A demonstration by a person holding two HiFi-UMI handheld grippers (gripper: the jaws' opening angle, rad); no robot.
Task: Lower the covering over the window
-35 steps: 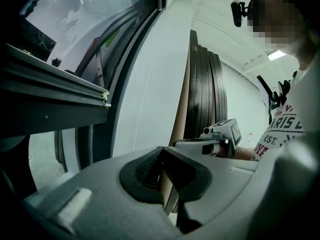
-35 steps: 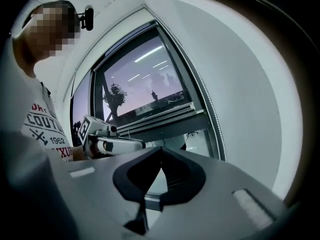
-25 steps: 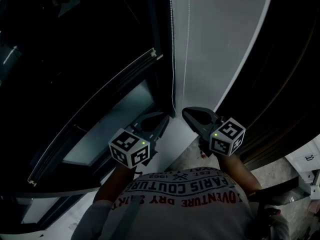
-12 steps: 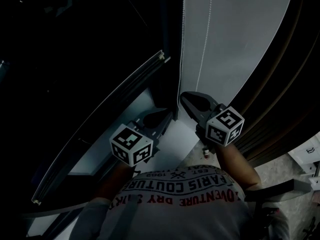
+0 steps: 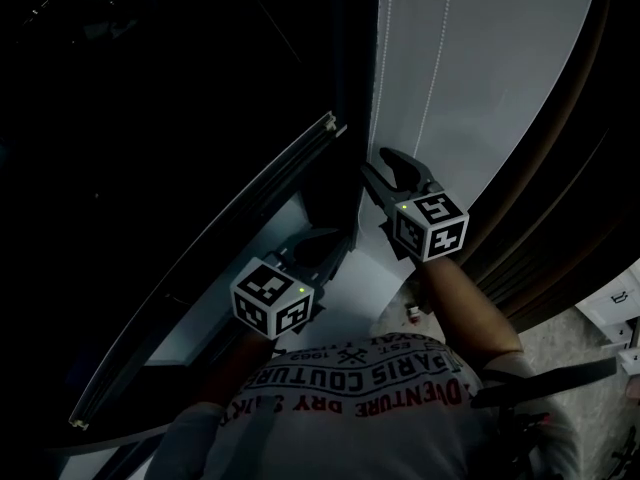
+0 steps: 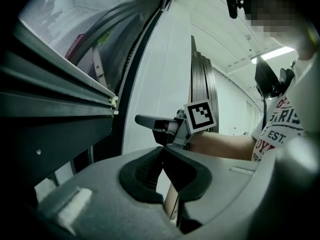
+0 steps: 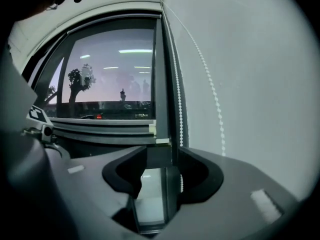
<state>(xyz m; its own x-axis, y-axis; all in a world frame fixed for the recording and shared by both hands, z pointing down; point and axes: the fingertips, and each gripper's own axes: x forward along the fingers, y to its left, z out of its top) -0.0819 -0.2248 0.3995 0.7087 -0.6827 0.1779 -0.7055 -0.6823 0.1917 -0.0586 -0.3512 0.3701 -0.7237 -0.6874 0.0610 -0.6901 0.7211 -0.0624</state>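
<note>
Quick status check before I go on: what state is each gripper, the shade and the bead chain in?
left gripper: shut, empty.
right gripper: open, jaws just opened; one bead chain strand runs between them, unpressed.
bead chain: hanging loose, ungripped.
window shade: lowered to its bottom rail, which hangs level; whether it is fully down cannot be told.

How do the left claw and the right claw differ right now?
The left claw is shut and empty; the right claw is open, its jaws having just been opening, with the bead chain between them, unpressed. In the head view the right claw lies higher in the picture, by the chain; the left claw lower. Each carries a marker cube.
</note>
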